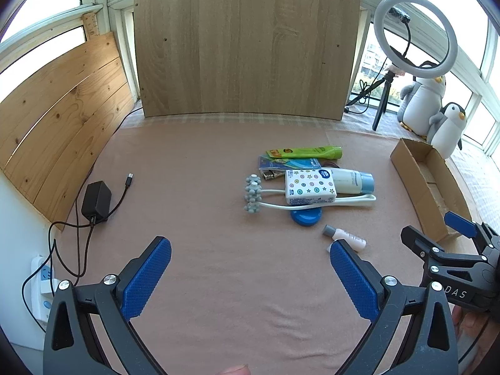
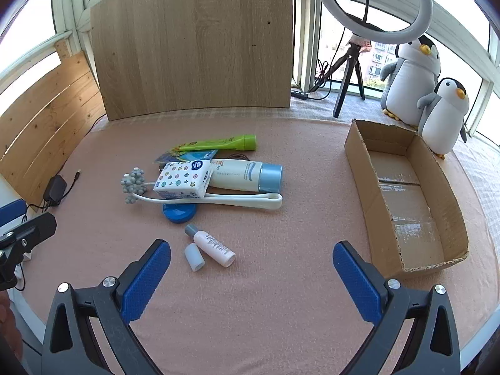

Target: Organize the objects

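Loose pile of toiletries mid-tabletop (image 2: 281,312): tissue pack (image 2: 184,180) lying across the white massage roller (image 2: 200,198), pressed against the white tube with blue cap (image 2: 247,175); green tube (image 2: 218,143) and a blue packet (image 2: 187,155) just behind; blue round lid (image 2: 179,212) half under the roller handle. Nearer the camera, well apart from the pile: small pink bottle (image 2: 214,247) and its loose clear cap (image 2: 194,257), touching or nearly so.

Off to the right, empty cardboard box (image 2: 406,206), open-topped, likely the destination. Plush penguins (image 2: 437,115) and ring light (image 2: 373,6) beyond it.

Right gripper (image 2: 251,276) spread wide, holding nothing, angled down over bare cloth between bottle and box. Left gripper (image 1: 250,275) equally wide and empty, its right finger just beside the bottle in that view.

Risks, as judged from here:
- Grabbing the roller first: tissue pack slides off, pile scatters.
- Closing on the round bottle off-centre: rolls away, knocks the cap aside.
- Tiny cap: easy to squirt out from between pads.
- Both grippers close together: collision when reaching for the same item.
- Soft cloth cover: bunches under a low finger.
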`<action>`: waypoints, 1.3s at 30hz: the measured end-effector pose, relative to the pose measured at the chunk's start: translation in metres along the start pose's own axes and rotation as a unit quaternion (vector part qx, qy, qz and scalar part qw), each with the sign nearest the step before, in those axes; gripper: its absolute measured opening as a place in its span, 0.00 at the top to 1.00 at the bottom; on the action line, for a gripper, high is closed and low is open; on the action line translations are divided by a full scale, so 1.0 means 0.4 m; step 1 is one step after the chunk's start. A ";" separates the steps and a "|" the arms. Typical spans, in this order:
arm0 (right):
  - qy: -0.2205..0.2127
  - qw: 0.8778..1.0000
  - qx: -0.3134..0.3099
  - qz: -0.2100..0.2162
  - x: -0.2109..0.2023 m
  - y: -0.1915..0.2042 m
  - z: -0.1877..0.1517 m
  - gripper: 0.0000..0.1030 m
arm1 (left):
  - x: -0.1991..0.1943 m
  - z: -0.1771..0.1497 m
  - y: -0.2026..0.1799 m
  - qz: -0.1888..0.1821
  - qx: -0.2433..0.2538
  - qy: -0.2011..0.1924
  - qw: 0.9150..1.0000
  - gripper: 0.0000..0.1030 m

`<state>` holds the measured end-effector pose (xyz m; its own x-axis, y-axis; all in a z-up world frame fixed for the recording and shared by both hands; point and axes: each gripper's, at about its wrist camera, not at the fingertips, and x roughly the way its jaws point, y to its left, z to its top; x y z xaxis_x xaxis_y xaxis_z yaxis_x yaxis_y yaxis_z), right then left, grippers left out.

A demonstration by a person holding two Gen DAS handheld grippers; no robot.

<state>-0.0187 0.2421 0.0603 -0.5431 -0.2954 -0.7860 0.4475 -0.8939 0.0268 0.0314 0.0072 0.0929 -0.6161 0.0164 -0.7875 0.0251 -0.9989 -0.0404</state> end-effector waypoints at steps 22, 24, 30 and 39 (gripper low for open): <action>0.003 1.000 -0.002 0.007 -0.025 0.019 -0.011 0.01 | -0.021 -0.007 0.000 0.005 0.002 -0.002 1.000 0.00; 0.003 1.000 -0.001 0.007 -0.026 0.019 -0.012 0.01 | -0.021 -0.006 -0.002 0.006 0.003 -0.001 1.000 0.00; 0.004 1.000 -0.001 0.009 -0.029 0.019 -0.014 0.01 | -0.021 -0.006 -0.004 0.006 0.003 0.000 1.000 0.00; 0.004 1.000 -0.003 0.010 -0.028 0.021 -0.014 0.01 | -0.021 -0.005 -0.004 0.006 0.002 0.000 1.000 0.00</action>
<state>-0.0050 0.2396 0.0659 -0.5280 -0.3099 -0.7907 0.4624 -0.8858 0.0384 0.0378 0.0086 0.0983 -0.6160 0.0041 -0.7877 0.0290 -0.9992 -0.0279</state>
